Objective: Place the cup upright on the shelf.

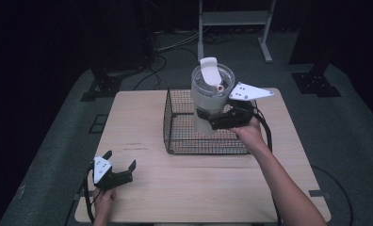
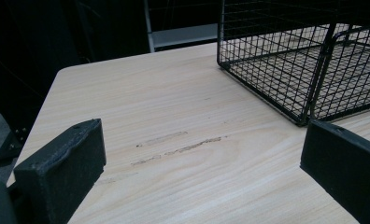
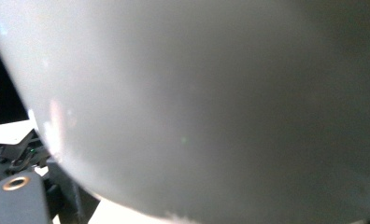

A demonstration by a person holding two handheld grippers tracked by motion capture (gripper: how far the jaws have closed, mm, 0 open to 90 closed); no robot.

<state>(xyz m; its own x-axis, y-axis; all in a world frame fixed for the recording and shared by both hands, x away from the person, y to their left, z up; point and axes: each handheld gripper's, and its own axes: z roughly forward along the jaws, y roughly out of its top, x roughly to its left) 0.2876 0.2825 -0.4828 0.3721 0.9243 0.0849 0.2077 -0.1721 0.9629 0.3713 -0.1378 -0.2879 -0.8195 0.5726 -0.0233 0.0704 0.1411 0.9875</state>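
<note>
Currently my right gripper (image 1: 212, 118) clamps the white tumbler (image 1: 208, 96) above the wire basket (image 1: 175, 136); I'd lower it upright, left gripper (image 1: 121, 165) gaping idle.

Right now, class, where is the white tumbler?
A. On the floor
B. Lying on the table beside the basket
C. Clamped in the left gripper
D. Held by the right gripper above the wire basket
D: the right gripper grips the white tumbler above the wire basket.

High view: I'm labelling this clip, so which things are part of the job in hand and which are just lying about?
In the job:
- tumbler, held by the right gripper
- wire basket beneath it

Lying about:
- left gripper, open, resting on the table
- metal stand behind the table
- floor cables
</note>
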